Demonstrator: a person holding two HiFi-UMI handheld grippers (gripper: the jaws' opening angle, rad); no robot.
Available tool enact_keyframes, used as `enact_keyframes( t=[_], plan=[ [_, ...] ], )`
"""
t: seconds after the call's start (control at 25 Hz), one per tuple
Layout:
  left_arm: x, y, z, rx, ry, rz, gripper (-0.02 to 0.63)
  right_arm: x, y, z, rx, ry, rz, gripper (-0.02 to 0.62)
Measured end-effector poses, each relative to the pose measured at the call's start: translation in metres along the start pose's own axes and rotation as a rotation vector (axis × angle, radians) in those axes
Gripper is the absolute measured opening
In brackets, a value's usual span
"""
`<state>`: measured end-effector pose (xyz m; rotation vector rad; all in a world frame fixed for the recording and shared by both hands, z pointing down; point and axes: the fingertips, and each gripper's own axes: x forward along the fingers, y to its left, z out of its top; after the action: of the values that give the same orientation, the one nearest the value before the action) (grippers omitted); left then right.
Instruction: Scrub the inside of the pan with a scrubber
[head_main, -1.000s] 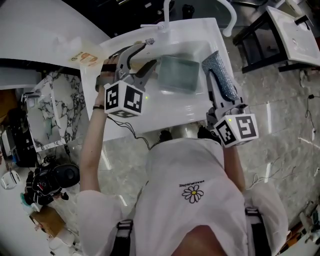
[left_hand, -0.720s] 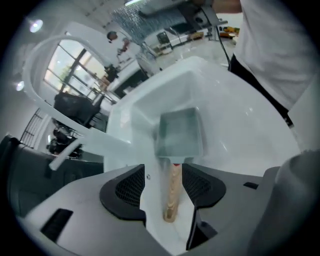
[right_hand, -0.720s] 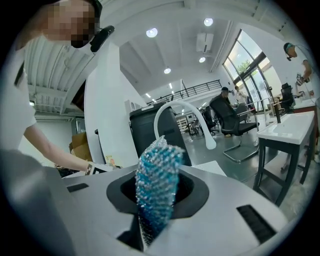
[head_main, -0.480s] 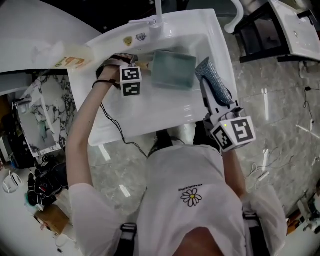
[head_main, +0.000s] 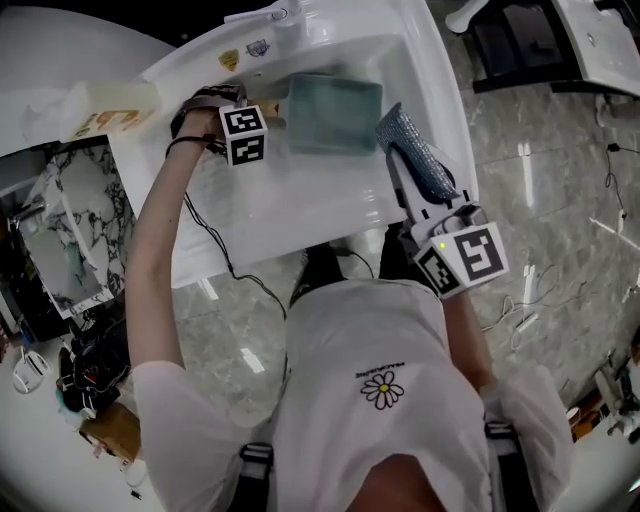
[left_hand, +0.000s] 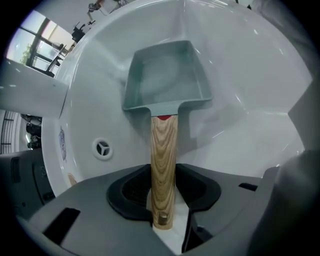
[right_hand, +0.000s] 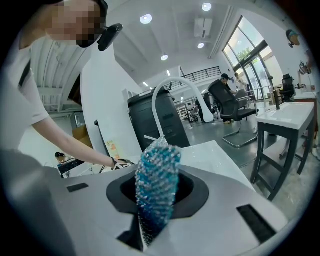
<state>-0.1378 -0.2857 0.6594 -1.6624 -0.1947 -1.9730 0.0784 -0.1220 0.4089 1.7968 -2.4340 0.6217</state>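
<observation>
– Where is the pan (head_main: 335, 100)?
– In the white sink (head_main: 330, 215), towards its far side; it is grey-green and rectangular, and its wooden handle (left_hand: 164, 150) points left.
– And the left gripper (head_main: 272, 118)?
– Its jaws are closing on that handle; the left gripper view shows the handle running straight between the dark pads, which meet its two sides.
– The right gripper (head_main: 398, 172)?
– Clamped on the scrubber (head_main: 412, 152), a blue and silver mesh pad standing up from the jaws; it is just beside the pan's right edge, by the sink's right wall; whether it touches the pan I cannot tell.
</observation>
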Motion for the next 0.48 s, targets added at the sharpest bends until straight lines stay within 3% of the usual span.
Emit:
enact_keyframes(
  t=[0.12,0.48],
  plan=[
    [0.001,0.003,0.003,0.011,0.004,0.03,0.142,-0.004,0.0,-0.004,-0.001,0.013,-0.002,0.061],
    [-0.018,0.001,-0.002,0.008,0.061,0.007,0.138,-0.001,-0.004,0.001,-0.022,0.034,0.003,0.061]
  ],
)
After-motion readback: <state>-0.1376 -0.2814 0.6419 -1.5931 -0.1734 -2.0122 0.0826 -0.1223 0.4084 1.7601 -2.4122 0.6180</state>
